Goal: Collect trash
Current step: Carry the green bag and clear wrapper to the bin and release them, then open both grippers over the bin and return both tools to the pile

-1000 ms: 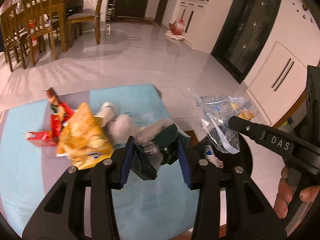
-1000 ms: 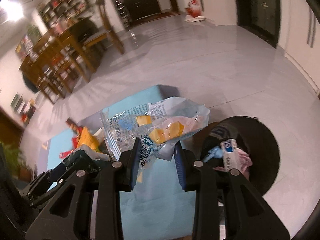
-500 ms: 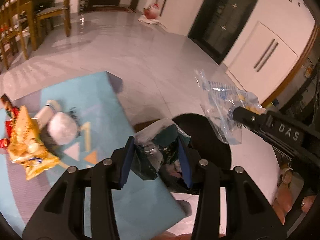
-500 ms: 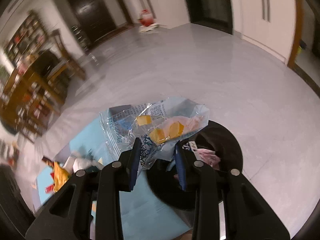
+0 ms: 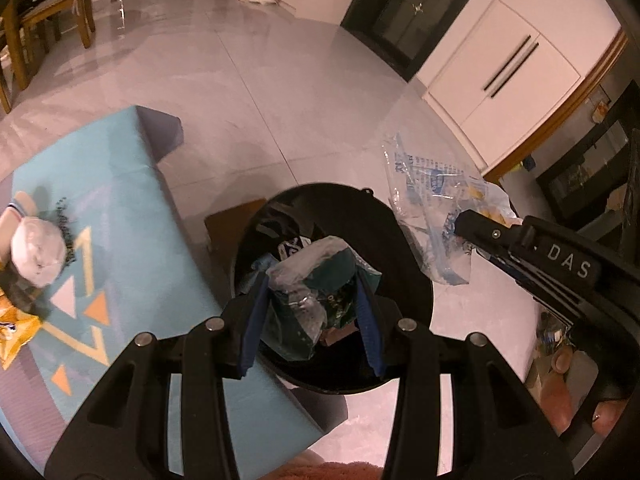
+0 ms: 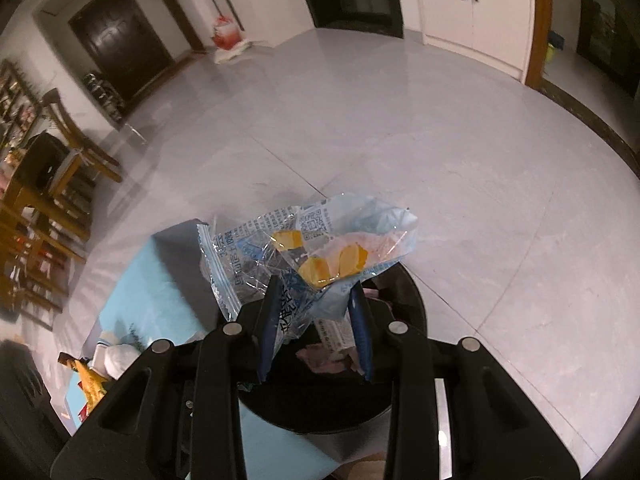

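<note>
My left gripper (image 5: 310, 312) is shut on a crumpled dark green and clear wrapper (image 5: 316, 280) and holds it right above the open black trash bin (image 5: 404, 276), which holds other trash. My right gripper (image 6: 314, 320) is shut on a clear blue-printed plastic bag (image 6: 312, 248) with yellow pieces inside, above the same bin (image 6: 408, 296). That bag (image 5: 432, 216) and the right gripper also show in the left wrist view, at the bin's right rim.
A light blue table (image 5: 120, 248) stands left of the bin with a white crumpled ball (image 5: 38, 248) and a yellow snack bag (image 5: 12, 328) on it. Wooden chairs (image 6: 44, 200) stand far left. White cabinets (image 5: 504, 80) line the right wall. A red bag (image 6: 226, 36) lies on the floor far back.
Both grippers moved right, from over the table to above the bin, each still holding its piece of trash. The table trash has slid to the left edge of view.
</note>
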`<state>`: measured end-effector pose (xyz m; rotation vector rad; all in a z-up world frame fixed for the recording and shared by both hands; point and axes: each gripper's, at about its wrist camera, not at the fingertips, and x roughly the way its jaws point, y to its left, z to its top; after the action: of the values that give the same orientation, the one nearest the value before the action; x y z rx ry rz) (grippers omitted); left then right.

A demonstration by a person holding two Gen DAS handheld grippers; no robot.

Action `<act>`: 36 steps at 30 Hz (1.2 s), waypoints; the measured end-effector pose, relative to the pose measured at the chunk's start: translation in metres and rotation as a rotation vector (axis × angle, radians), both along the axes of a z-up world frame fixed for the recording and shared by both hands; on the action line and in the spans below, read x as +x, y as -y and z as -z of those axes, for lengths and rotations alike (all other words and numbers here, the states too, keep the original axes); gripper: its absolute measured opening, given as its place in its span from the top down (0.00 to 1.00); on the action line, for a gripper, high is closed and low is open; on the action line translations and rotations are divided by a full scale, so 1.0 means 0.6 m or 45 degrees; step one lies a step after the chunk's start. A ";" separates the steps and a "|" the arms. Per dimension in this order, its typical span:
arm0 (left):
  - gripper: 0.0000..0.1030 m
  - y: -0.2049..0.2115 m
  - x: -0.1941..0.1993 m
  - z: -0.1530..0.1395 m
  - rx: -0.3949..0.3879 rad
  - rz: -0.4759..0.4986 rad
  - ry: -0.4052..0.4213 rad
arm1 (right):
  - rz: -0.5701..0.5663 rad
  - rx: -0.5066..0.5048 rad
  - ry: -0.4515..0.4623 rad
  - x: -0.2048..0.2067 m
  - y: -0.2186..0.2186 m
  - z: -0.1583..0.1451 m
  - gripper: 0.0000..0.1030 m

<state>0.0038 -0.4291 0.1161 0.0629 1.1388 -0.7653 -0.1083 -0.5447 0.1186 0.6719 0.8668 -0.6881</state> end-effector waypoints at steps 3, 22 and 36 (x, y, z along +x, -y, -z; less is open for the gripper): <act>0.58 0.020 0.003 0.017 0.015 0.028 -0.018 | 0.013 0.047 -0.005 0.001 0.011 0.013 0.67; 0.54 0.082 0.007 0.081 0.041 0.128 -0.148 | 0.041 0.065 -0.161 0.007 0.023 0.047 0.60; 0.03 -0.007 -0.003 0.012 -0.021 0.049 0.005 | 0.059 -0.073 -0.094 0.007 -0.005 0.001 0.13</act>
<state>0.0023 -0.4252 0.1087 0.0721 1.1303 -0.8085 -0.1041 -0.5417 0.1178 0.6201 0.8984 -0.7810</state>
